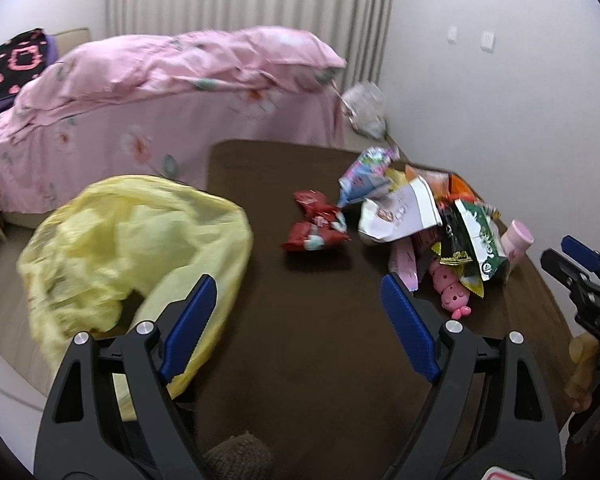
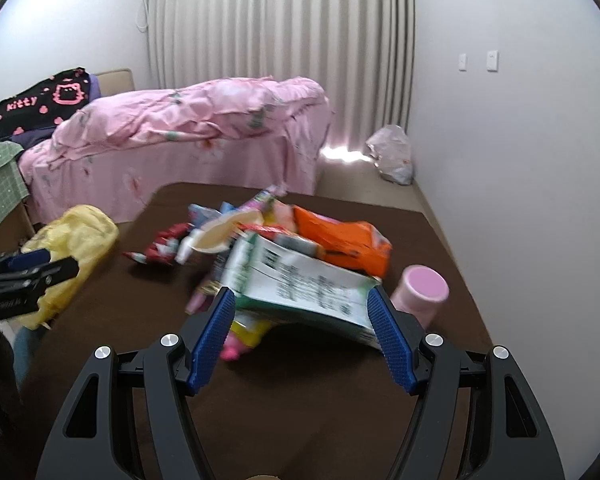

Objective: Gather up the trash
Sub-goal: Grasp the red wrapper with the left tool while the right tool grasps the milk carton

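A pile of snack wrappers [image 1: 428, 216] lies on the brown table [image 1: 300, 340] at the right; it also shows in the right wrist view [image 2: 284, 256]. A red wrapper [image 1: 314, 222] lies apart at its left. A yellow trash bag [image 1: 132, 248] hangs open at the table's left edge. My left gripper [image 1: 298, 300] is open and empty, between the bag and the pile. My right gripper [image 2: 302, 312] is open, its jaws either side of a green-and-white snack bag [image 2: 304, 284] at the pile's near edge.
A pink cup [image 2: 420, 292] stands right of the pile. A pink toy [image 1: 454, 290] lies by the pile. A bed with a pink cover [image 1: 160, 92] is behind the table. A white plastic bag [image 2: 392, 156] sits in the far corner.
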### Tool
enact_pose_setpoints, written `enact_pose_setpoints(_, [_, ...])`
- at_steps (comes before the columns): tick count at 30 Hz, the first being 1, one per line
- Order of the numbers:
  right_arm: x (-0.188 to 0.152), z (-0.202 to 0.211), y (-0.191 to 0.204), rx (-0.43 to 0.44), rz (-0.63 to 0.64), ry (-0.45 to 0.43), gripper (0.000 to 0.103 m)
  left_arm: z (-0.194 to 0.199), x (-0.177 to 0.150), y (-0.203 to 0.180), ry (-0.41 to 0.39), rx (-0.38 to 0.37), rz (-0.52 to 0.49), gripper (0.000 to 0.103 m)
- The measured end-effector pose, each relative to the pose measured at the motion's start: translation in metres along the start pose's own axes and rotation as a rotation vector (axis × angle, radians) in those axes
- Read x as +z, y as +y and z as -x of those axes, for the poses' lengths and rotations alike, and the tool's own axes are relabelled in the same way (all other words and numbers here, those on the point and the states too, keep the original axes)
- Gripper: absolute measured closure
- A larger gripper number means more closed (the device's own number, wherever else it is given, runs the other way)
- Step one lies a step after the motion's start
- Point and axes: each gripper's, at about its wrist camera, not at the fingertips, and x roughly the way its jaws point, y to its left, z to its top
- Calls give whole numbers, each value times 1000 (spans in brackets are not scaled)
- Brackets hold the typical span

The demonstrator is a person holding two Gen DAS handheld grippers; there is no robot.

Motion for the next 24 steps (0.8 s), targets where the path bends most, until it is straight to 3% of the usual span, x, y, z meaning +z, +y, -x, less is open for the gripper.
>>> enact_pose_setpoints(3, [-8,-11,-12,-9,-14,29,38,-23,13,-9,31,-56,-6,23])
enact_pose_setpoints(6, [-15,-17,-22,-1,-31,45,38,-48,30,-15,34,-56,-18,30])
enact_pose_setpoints(11, [-19,-21,-26,46,4,39,38,-101,52,-15,127,-83,-13,37])
enact_pose_setpoints(15, [-14,-21,-27,89,39,30,38,-136,54,-1,226,-99,46,57])
enact_pose_setpoints(20, [-9,-23,-25,171,81,32,37,-130,44,6,223,-136,82,62])
enact_pose_setpoints(24, [-9,-32,-13,143,270,13,38,-103,27,-1,201,-147,61,65])
